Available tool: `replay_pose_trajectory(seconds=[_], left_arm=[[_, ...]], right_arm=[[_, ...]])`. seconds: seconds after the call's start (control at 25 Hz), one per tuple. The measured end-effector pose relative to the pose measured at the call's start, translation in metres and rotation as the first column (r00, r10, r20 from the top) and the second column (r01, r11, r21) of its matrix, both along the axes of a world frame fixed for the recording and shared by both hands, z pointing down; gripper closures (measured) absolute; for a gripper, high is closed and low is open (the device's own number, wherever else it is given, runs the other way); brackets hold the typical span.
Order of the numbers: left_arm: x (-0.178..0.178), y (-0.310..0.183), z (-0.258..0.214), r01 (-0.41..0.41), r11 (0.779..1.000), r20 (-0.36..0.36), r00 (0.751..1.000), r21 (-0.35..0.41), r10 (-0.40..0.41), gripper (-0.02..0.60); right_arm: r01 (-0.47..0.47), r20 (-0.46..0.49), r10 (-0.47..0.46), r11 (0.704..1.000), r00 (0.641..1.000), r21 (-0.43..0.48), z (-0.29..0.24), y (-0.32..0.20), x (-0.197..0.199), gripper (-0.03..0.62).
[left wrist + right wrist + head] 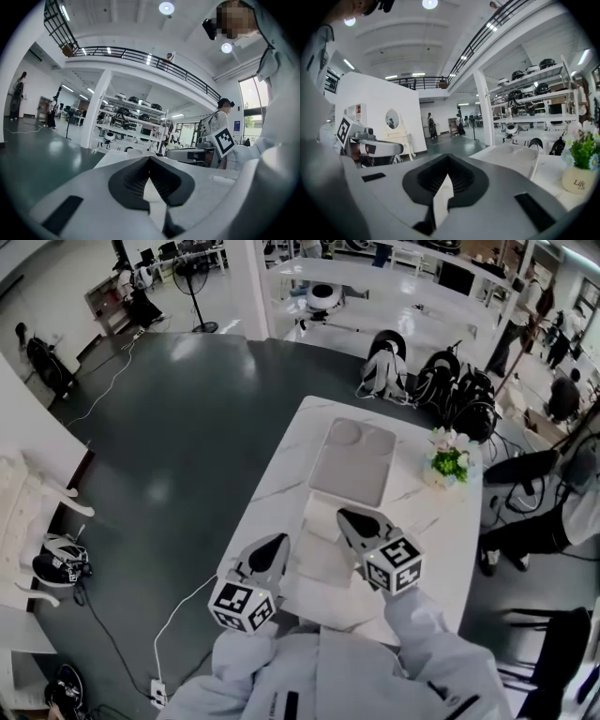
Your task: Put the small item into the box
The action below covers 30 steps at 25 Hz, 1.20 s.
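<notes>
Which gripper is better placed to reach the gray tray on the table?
Right, probably. The right gripper sits nearer the gray tray, which lies just ahead in its own view. The left gripper hangs farther back, by the left edge of the table. Both are shut.

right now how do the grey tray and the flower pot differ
The grey tray lies flat and wide at mid-table; the flower pot stands upright, small, near the right edge. The tray is grey; the pot holds green and pale flowers. Both sit on the white table.

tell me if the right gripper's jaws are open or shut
Shut: on the right gripper the tips meet, nothing between them.
</notes>
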<state>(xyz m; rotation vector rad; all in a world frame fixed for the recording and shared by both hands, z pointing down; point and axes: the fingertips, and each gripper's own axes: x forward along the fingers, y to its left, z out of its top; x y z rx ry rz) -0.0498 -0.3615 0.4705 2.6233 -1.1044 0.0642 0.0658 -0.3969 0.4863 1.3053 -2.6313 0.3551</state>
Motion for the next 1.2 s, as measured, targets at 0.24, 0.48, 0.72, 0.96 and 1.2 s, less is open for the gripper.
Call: replay_pose_trajectory(seconds=[0.24,0.48,0.72,0.96,1.2], left_arm=[[-0.003,0.002,-0.026,0.016,0.997,-0.005,1.0,0.081,-0.016,0.583],[-0.01,0.001,-0.045,0.062,0.988,-0.011,0.998,0.142,-0.061,0.583],[-0.026,-0.005,-0.056,0.125,0.977,-0.023,0.992,0.175,-0.123,0.583],[-0.038,-0.007,-0.064,0.156,0.969,-0.031,0.988,0.19,-0.153,0.583],[-0.041,-0.006,-0.061,0.159,0.967,-0.021,0.987,0.201,-0.158,0.583]], right_arm=[[-0.045,0.073,0.036,0.992,0.997,0.12,-0.038,0.01,0.011,0.6],[-0.109,0.149,0.082,0.976,0.985,0.186,-0.066,0.019,0.031,0.6],[-0.185,0.2,0.144,0.961,0.969,0.205,-0.083,0.021,0.052,0.602],[-0.218,0.191,0.183,0.958,0.965,0.187,-0.086,0.021,0.06,0.602],[-0.225,0.173,0.193,0.956,0.966,0.189,-0.084,0.024,0.062,0.602]])
